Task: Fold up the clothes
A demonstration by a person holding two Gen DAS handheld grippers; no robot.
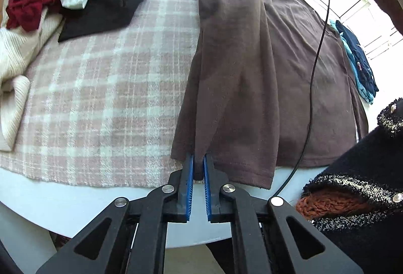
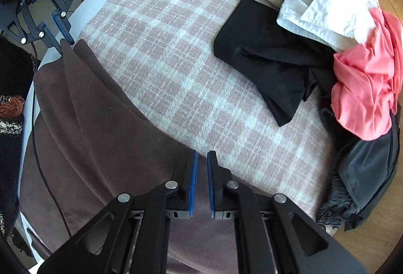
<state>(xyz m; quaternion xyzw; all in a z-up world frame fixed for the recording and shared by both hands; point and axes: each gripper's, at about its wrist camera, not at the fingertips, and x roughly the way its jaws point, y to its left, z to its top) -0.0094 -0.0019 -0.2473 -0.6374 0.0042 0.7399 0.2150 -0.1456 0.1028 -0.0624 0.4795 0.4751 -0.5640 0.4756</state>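
two claws on one brown edge, and not much fabric in either bite

both claws are down on the brown garment (image 1: 252, 77) now, which lies across the near side of the round bench (image 1: 75, 188) on the pink plaid cloth (image 1: 113, 72), its near hem hanging just past the rim. the left claw (image 1: 199, 168) is nearly closed with a thin fold of the brown corner pinched between its blue pads. the right claw (image 2: 202, 165) is just as narrow at the far end of the same edge; in its own view the brown fabric runs up to the pads, but whether any of it is really clamped i cannot tell.

the risk, as i read it: these are shallow bites on soft, fleecy cloth. lift or swing the edge over and one corner could slide out, leaving the fold lopsided. if the two hands do not travel together, the edge could twist or bunch. the black cable (image 1: 317, 60) drapes right over the garment and could snag or get folded in. the plaid cloth underneath could drag along too.

hard to make out: the garment's shape, sleeves or collar, is lost in its folds. the pile of clothes (image 2: 327, 22) at the far side is a tangle, pieces uncountable. a dark knitted sleeve (image 1: 365, 173) blocks the lower right corner of the left view.
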